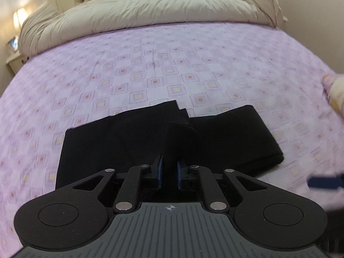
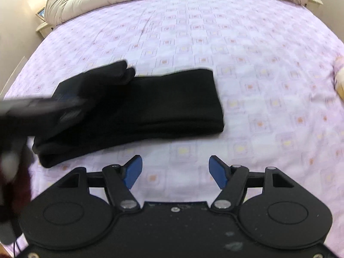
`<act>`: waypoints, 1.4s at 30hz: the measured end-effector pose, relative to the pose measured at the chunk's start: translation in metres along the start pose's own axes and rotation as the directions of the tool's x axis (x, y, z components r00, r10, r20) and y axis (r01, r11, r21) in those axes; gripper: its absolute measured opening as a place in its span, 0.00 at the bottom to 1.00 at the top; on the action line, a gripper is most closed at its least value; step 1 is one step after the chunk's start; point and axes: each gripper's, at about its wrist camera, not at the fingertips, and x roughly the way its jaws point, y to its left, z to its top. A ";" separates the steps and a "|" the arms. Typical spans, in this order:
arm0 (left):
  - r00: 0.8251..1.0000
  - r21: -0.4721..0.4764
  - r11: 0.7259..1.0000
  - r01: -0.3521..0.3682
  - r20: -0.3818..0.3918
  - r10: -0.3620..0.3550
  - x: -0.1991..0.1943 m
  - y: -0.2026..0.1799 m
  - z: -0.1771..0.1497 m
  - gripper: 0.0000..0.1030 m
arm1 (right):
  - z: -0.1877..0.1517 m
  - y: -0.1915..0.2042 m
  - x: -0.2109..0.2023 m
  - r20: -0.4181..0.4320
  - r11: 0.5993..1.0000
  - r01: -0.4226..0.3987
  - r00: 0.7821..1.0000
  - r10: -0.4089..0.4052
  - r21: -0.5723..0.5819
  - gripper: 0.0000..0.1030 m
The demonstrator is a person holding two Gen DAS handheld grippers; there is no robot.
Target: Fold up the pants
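Black pants [image 1: 225,142] lie folded into a long band on the bed; they also show in the right wrist view [image 2: 163,109]. My left gripper [image 1: 169,172] is shut on a raised fold of the pants and holds it above the rest. In the right wrist view the left gripper [image 2: 64,105] is a blurred dark shape over the pants' left part, with cloth bunched at its tip. My right gripper [image 2: 175,172] is open and empty, just in front of the pants' near edge. A blue finger of the right gripper [image 1: 322,181] shows at the right edge of the left wrist view.
The bed carries a lilac sheet [image 1: 172,64] with square patterns. A beige duvet [image 1: 139,10] is piled along the headboard. A nightstand with a picture frame [image 1: 13,44] stands at the far left. A pale object [image 2: 340,81] lies at the bed's right edge.
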 end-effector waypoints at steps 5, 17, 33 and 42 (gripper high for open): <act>0.997 0.010 0.998 0.068 0.024 -0.068 -0.018 0.017 0.013 0.12 | 0.037 -0.002 0.014 0.031 0.999 -0.037 0.999 0.037 0.024 0.74; 0.984 0.072 0.982 0.176 0.001 -0.176 -0.004 0.000 0.027 0.17 | 0.095 0.004 0.058 0.041 0.997 0.021 0.999 -0.024 0.079 0.76; 0.965 0.016 0.972 0.234 0.117 -0.234 -0.027 0.031 0.025 0.26 | 0.093 -0.014 0.071 0.094 0.973 -0.163 0.984 0.149 0.164 0.77; 0.987 -0.283 0.953 -0.109 -0.145 0.070 0.040 0.115 -0.021 0.25 | 0.081 0.022 0.112 -0.031 0.952 -0.276 0.959 0.282 0.129 0.92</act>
